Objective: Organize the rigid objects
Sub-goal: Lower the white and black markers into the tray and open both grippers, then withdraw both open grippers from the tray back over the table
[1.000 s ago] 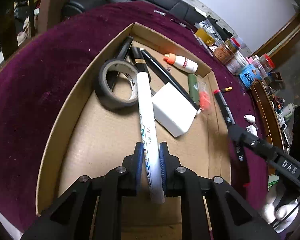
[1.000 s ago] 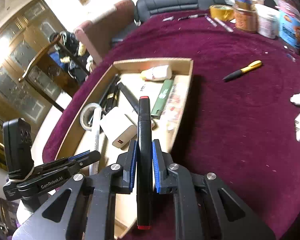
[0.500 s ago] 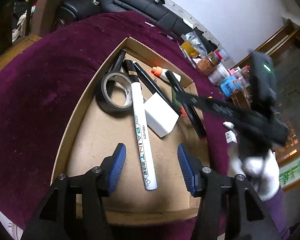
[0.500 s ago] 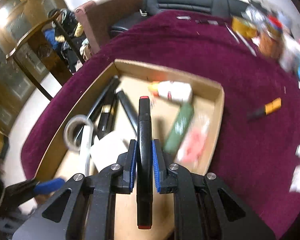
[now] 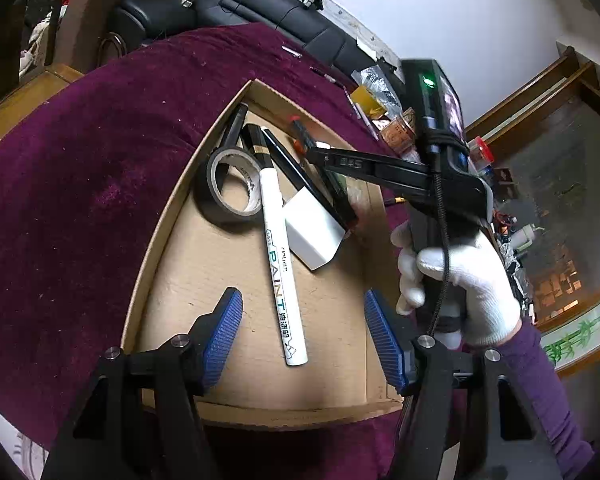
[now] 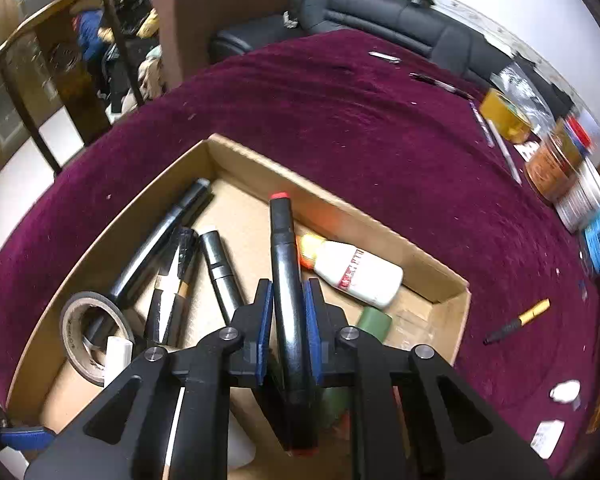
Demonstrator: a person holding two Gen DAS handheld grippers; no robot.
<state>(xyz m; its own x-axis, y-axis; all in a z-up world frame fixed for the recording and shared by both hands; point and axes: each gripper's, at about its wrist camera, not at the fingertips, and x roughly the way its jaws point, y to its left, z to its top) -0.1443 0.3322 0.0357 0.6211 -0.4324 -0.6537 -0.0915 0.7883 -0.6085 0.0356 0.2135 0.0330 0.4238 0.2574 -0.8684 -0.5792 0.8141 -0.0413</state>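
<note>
Cardboard box (image 5: pixel 172 216) fills the frame's centre on a maroon cloth (image 5: pixel 80 160). At lower centre the left gripper (image 5: pixel 302 336) is opening, its fingers apart above a white paint pen (image 5: pixel 278 264) lying in the box. The right gripper (image 6: pixel 287 320) pinches a black marker (image 6: pixel 284 248) over the box.

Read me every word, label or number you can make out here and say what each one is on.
"PAINT": white marker lying in the cardboard box; the small print and characters beside it are too small to read.
Raised letters on the black arm of the right tongs: unclear.
Red label on the white bottle: blurred.
Print on the tape roll: too small.
</note>
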